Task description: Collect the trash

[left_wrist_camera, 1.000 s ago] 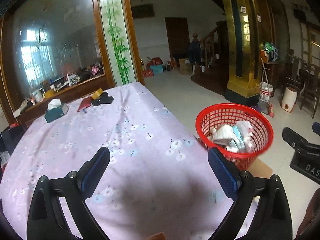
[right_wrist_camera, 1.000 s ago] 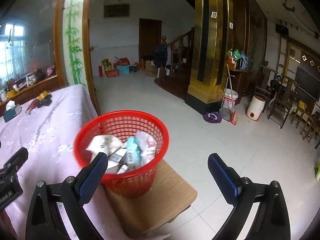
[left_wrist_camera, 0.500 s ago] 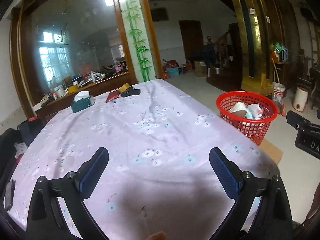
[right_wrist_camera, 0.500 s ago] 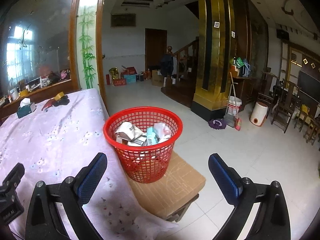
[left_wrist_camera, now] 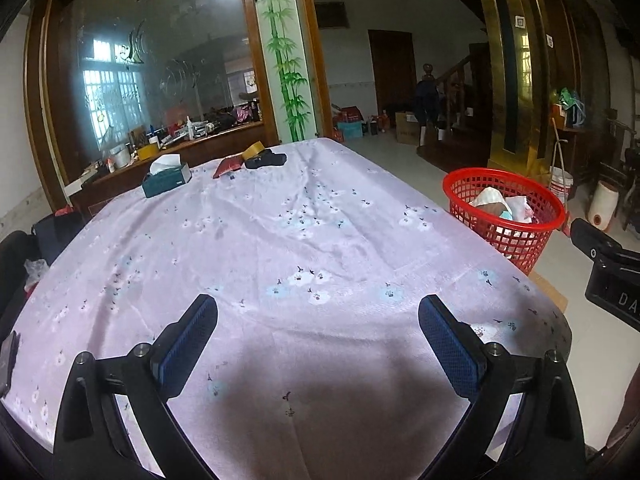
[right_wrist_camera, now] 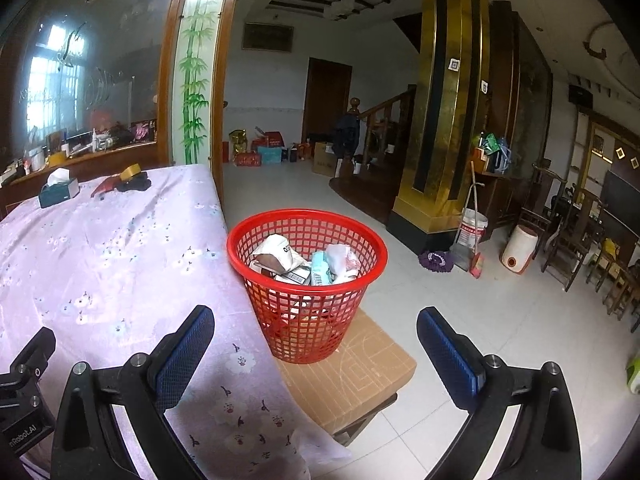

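Trash in red basket, tongs spread empty.

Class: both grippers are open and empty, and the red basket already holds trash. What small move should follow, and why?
Probably hold both the left gripper and the right gripper back: the tablecloth shows no loose trash near them, and the red basket holds wrappers.
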`<action>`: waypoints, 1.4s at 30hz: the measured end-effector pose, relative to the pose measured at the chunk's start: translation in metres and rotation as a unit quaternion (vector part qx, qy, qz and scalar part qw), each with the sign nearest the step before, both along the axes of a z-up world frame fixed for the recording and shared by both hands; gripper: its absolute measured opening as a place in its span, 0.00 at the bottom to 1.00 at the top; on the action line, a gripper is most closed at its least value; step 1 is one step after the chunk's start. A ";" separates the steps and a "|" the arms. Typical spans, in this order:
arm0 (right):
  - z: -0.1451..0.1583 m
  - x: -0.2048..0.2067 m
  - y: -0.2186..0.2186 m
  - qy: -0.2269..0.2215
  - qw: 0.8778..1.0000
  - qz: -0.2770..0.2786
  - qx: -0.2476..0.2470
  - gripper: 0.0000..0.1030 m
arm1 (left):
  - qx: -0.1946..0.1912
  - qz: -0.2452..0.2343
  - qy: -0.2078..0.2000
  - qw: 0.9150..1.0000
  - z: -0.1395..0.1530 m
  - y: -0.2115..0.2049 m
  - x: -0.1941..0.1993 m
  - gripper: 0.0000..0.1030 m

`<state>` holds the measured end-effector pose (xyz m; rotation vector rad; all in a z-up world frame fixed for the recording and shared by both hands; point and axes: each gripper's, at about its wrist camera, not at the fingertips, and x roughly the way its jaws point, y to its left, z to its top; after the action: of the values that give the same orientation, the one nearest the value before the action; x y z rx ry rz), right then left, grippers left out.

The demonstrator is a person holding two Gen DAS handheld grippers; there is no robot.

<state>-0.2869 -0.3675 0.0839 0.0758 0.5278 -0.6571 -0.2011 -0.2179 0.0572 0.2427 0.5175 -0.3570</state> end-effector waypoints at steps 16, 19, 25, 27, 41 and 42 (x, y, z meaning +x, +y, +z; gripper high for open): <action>-0.004 0.005 -0.004 0.008 1.000 -0.001 0.011 1.00 | -0.005 -0.002 0.014 1.000 -0.005 -0.002 0.002 0.97; -0.004 0.005 -0.005 0.008 1.000 0.000 0.011 1.00 | -0.007 0.000 0.013 1.000 -0.005 -0.001 0.003 0.97; -0.005 0.005 -0.005 0.008 1.000 0.000 0.010 1.00 | -0.010 0.003 0.017 1.000 -0.008 0.000 0.005 0.97; -0.005 0.006 -0.005 0.009 1.000 0.000 0.011 1.00 | -0.010 0.005 0.017 1.000 -0.007 -0.001 0.004 0.97; -0.008 0.010 -0.003 0.013 1.000 0.005 0.009 1.00 | -0.012 0.003 0.022 1.000 -0.008 -0.001 0.005 0.97; -0.008 0.010 -0.004 0.013 1.000 0.004 0.009 1.00 | -0.011 0.004 0.022 1.000 -0.008 -0.001 0.005 0.97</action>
<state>-0.2772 -0.3713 0.0761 0.0827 0.5589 -0.6455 -0.1962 -0.2191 0.0493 0.2112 0.5568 -0.3615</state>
